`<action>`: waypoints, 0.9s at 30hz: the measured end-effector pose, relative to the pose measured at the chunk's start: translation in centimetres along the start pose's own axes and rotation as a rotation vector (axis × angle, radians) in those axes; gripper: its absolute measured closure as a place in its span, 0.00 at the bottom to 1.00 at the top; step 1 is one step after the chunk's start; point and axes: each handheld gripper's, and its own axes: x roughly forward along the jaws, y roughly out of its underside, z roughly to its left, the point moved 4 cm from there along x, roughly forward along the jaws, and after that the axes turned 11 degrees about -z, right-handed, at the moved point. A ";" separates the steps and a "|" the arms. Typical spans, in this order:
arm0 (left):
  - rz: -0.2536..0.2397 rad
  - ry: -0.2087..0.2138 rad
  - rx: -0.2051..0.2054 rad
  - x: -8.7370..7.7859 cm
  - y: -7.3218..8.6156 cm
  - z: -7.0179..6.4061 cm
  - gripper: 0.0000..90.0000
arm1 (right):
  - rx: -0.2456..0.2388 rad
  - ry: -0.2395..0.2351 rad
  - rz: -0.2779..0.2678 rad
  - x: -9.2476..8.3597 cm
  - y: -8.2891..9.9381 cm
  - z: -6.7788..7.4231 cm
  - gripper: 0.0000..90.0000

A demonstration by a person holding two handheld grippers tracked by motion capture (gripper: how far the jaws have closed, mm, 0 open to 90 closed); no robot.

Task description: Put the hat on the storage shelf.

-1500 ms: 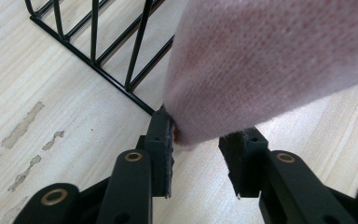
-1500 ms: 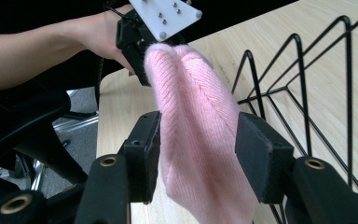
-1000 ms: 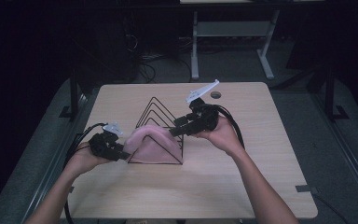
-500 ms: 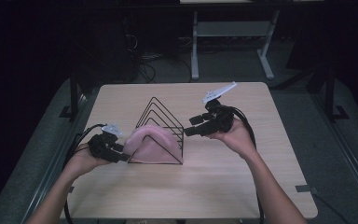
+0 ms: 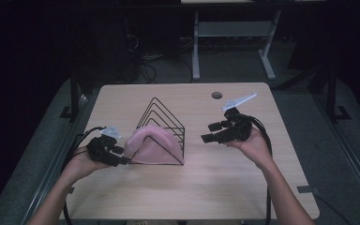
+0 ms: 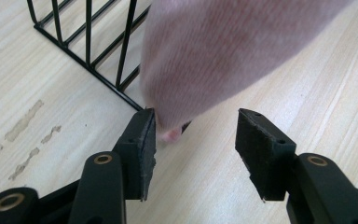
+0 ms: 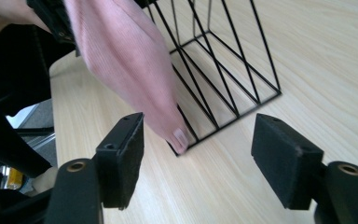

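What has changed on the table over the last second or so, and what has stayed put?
The right hand-held gripper has pulled away from the black wire rack toward the table's right side; its jaws have just been opening, with nothing between them. The left hand-held gripper stayed at the pink cloth; its jaws have also been opening, with one pad at the cloth's edge. Cloth and rack kept their places.

Pink cloth cut off by the top edge in the left gripper view, wire rack partly hidden beneath it, small round thing too small to tell
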 end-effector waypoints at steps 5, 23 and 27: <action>-0.009 -0.002 -0.019 -0.2 0.4 0.0 0.52 | 0.013 0.029 0.001 -1.2 1.2 -0.6 0.37; -0.027 0.005 -0.045 -0.7 1.6 -0.4 0.49 | 0.053 0.116 0.013 -5.3 6.6 -1.5 0.34; -0.037 0.016 -0.062 -0.7 1.9 -0.5 0.48 | 0.068 0.145 0.023 -6.5 8.3 -1.8 0.32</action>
